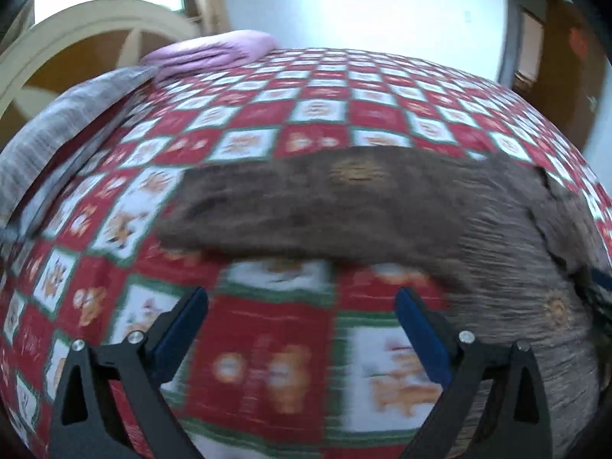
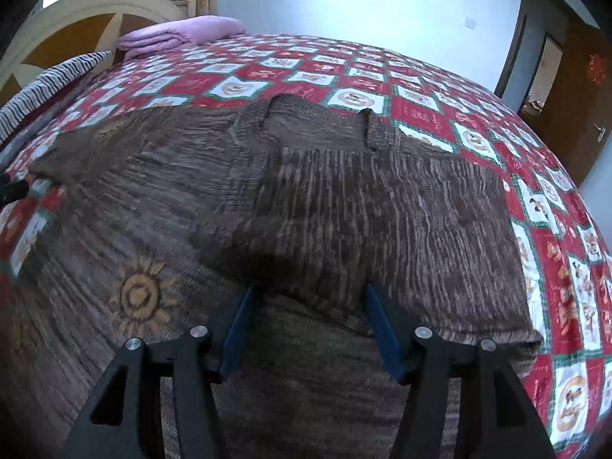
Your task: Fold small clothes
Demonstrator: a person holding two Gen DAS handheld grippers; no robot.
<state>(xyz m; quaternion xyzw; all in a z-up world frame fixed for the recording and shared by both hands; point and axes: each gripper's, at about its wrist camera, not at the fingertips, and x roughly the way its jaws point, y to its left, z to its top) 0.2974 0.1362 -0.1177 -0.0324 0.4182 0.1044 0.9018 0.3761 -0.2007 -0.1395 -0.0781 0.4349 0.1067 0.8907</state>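
A brown knitted sweater (image 2: pixel 344 199) with orange sun motifs lies on the bed. Its right sleeve is folded over the body. In the left wrist view the other sleeve (image 1: pixel 306 210) stretches out to the left. My left gripper (image 1: pixel 302 298) is open and empty, over bare bedspread just in front of that sleeve. My right gripper (image 2: pixel 311 294) is open, low over the sweater, with the folded sleeve's cuff edge between its blue fingers (image 2: pixel 239 329). I cannot tell if the fingers touch the cloth.
The bedspread (image 2: pixel 554 237) is a red, white and green check. A folded pink blanket (image 2: pixel 179 34) and a grey striped pillow (image 2: pixel 49 76) lie at the far left by the cream headboard (image 1: pixel 76 34). A brown door (image 2: pixel 581 88) is at the right.
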